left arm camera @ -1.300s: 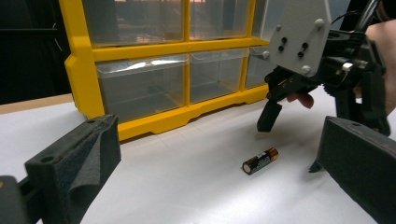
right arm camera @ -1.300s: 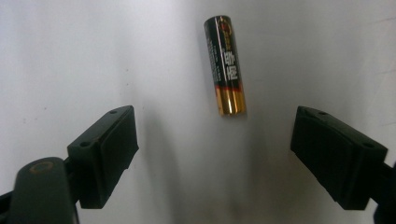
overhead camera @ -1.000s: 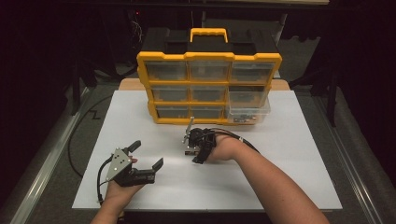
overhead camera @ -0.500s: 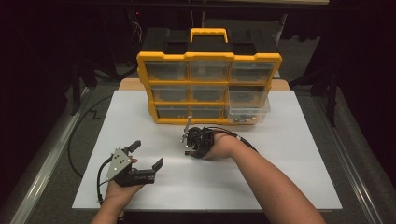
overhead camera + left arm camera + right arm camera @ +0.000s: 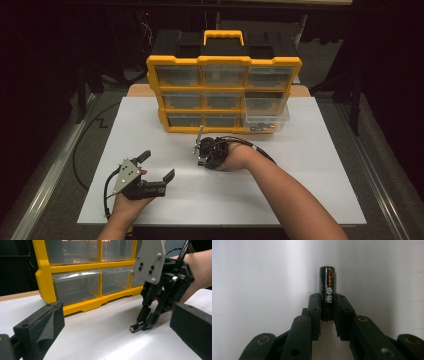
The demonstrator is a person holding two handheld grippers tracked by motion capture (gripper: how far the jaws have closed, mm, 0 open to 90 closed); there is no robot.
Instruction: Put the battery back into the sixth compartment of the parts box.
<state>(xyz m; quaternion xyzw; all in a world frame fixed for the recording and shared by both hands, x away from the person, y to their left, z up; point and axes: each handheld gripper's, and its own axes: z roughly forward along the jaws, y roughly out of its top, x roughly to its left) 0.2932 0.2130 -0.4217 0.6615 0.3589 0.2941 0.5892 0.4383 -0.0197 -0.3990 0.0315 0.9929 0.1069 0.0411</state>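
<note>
Now the right gripper (image 5: 327, 315) has just been closing, and its jaws pinch the lower end of a black AA battery (image 5: 327, 287) that lies on the white surface (image 5: 310, 165) just in front of the yellow drawer organizer (image 5: 223, 95). In the left gripper view the battery (image 5: 136, 327) rests flat on the surface with the right gripper (image 5: 147, 321) tilted down onto it from above, the pads pressed against its sides. It has not left the surface yet, so I judge the grasp as made and the lift as still to come.

The left gripper (image 5: 156, 169) hovers well to the left of the organizer's front, near the person's edge of the surface, its jaws spread and holding nothing.

One clear drawer (image 5: 266, 118) at the organizer's lower right stands pulled out, with small items inside that are too blurred to name; the other drawers sit flush. That open drawer looks like the likely place for the battery, though this is a guess. What remains, as I read it: raise the battery, carry it to the organizer, drop it in, and perhaps push the drawer shut.
</note>
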